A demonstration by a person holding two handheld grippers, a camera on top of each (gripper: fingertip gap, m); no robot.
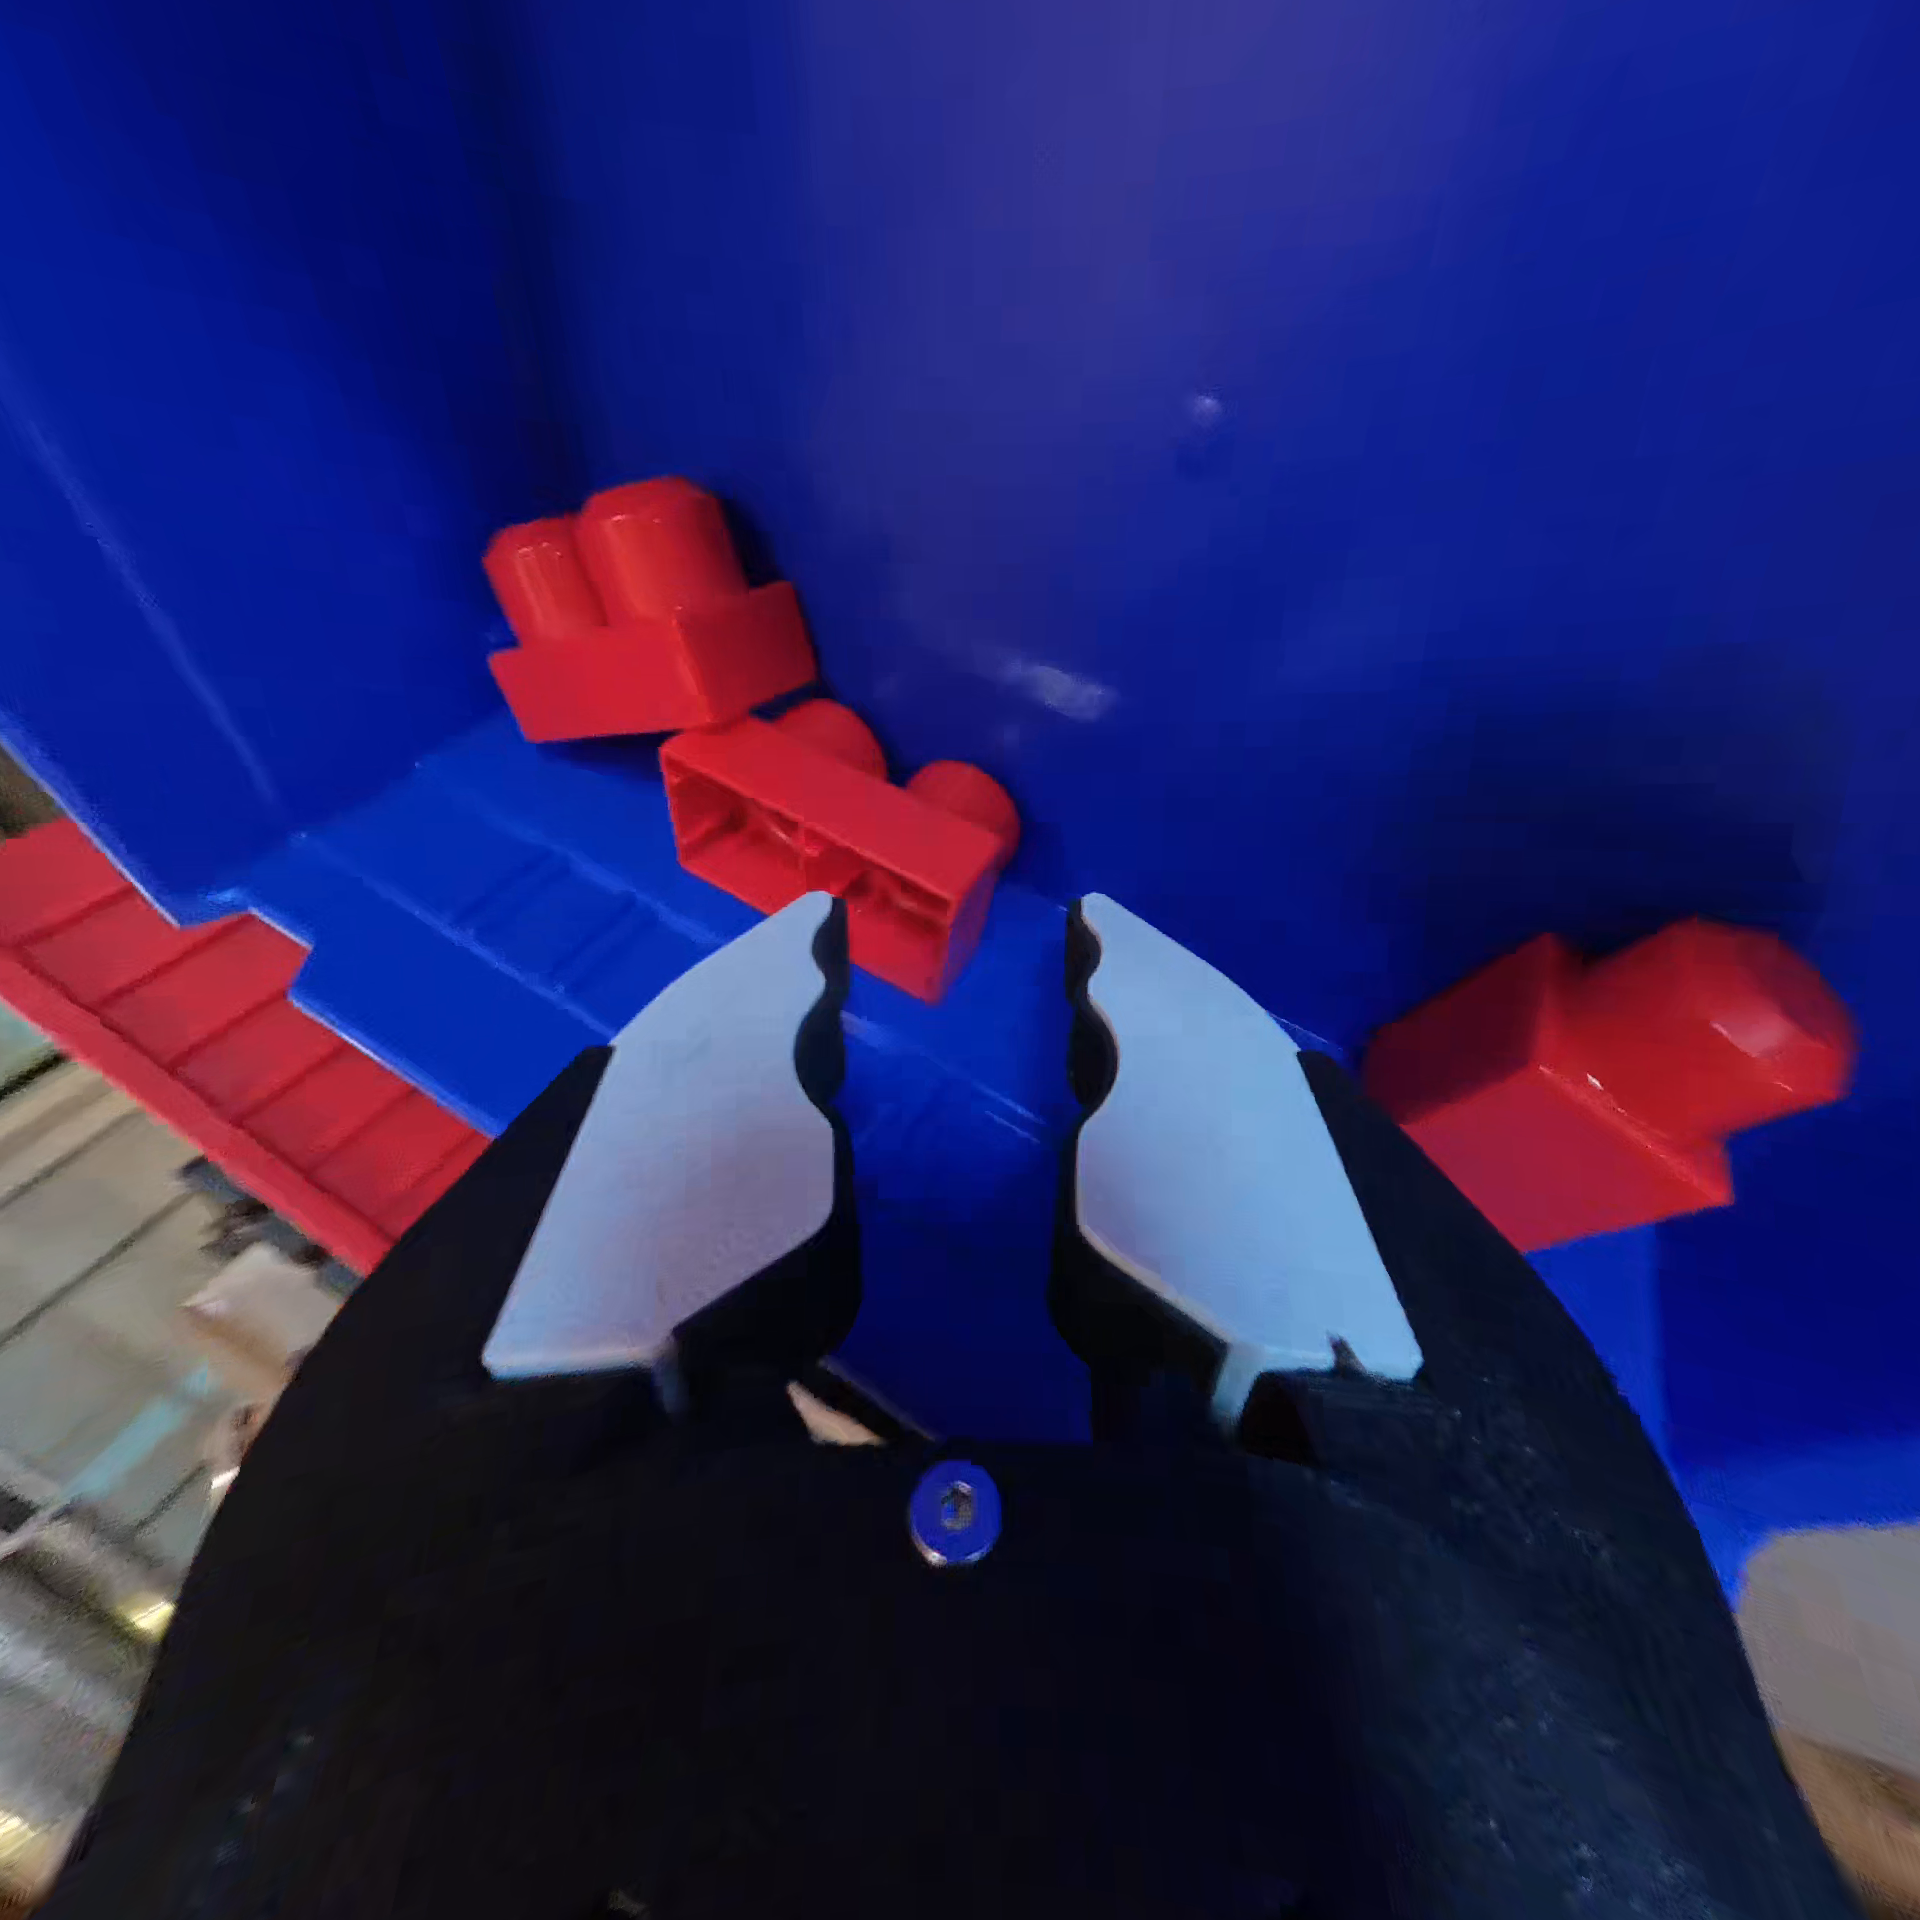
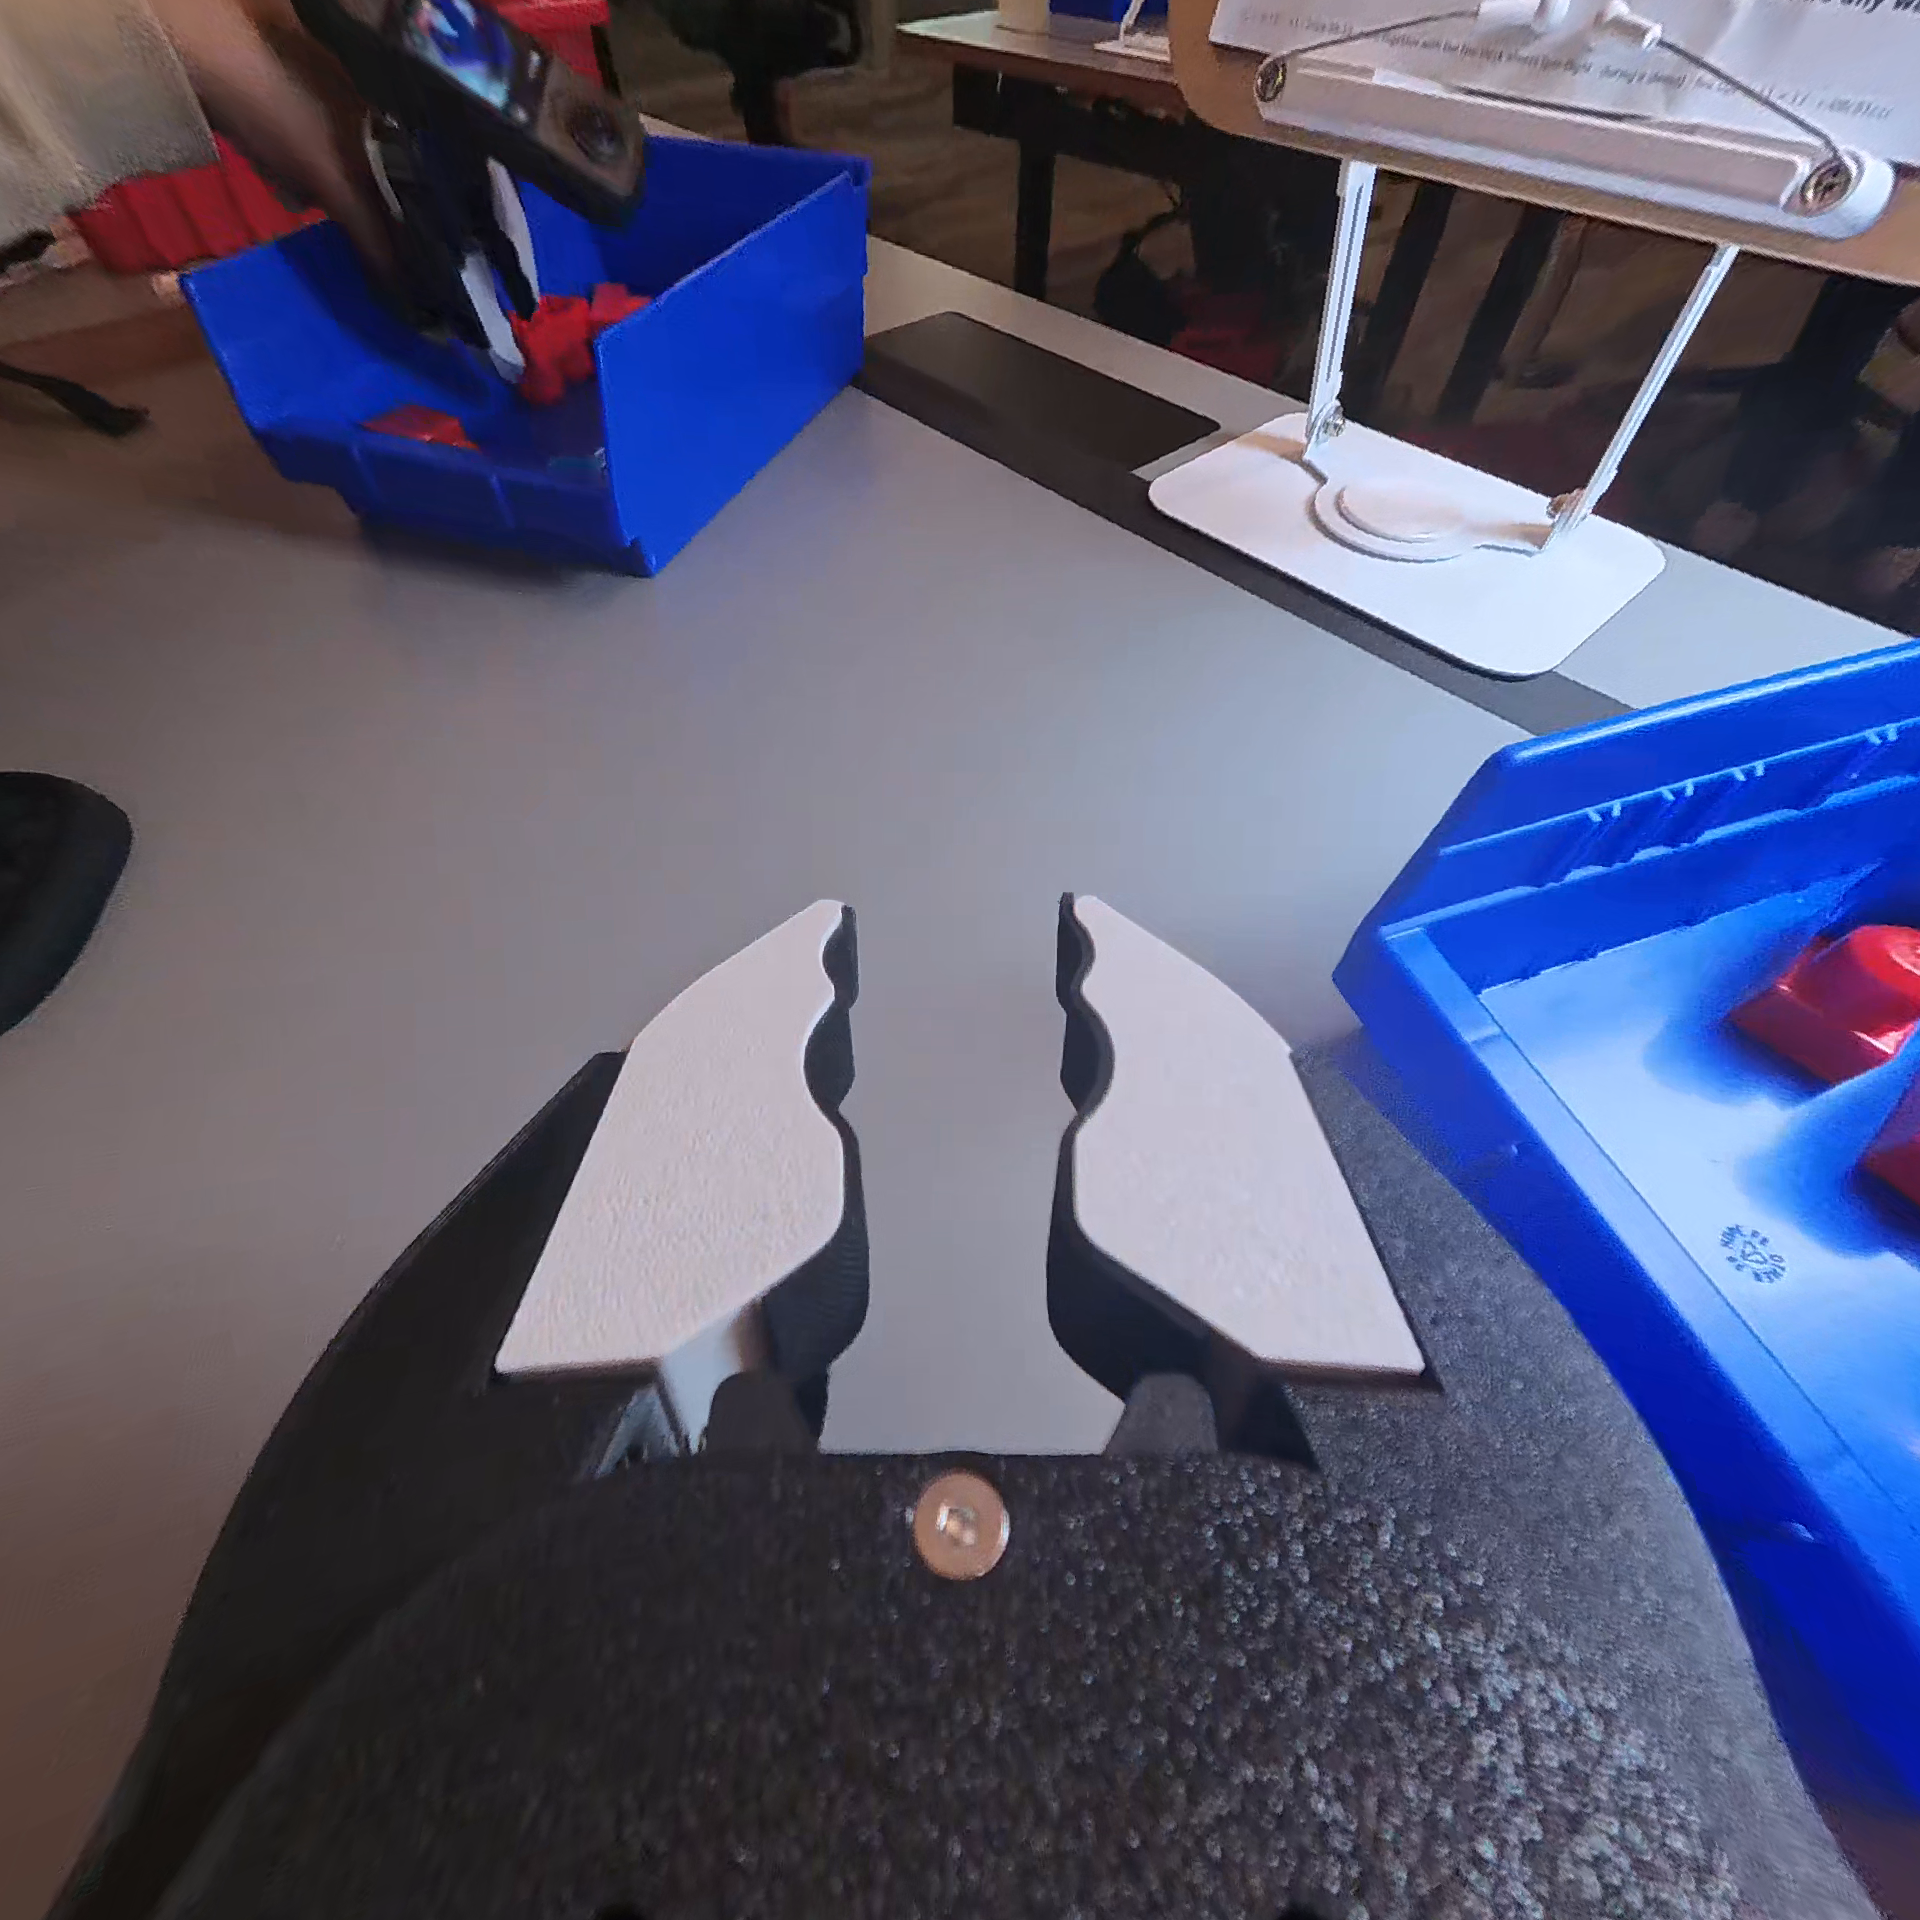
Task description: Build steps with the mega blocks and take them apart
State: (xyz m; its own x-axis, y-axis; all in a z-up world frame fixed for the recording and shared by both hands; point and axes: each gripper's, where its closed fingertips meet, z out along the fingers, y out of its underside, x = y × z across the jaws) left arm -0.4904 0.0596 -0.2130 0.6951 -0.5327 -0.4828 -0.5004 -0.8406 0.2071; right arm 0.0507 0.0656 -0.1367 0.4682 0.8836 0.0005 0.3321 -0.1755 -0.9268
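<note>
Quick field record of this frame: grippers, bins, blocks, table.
left gripper: open, empty, inside far blue bin, fingertips just short of the blocks
right gripper: open, empty, over bare grey table
red blocks in far bin: three in the left wrist view; nearest lies on its side
near blue bin: right of right gripper, red blocks inside
steps: none built

Three red blocks [image 1: 649, 613], [image 1: 831, 842], [image 1: 1590, 1081] show in the left wrist view, all inside one blue bin [image 1: 1247, 416]. The right wrist view shows two blue bins [image 2: 727, 343], [image 2: 1621, 1174], each holding red blocks too clumped or cut off to count, one white stand [image 2: 1413, 540], and two grippers [image 2: 956, 914], [image 2: 509, 353].
</note>
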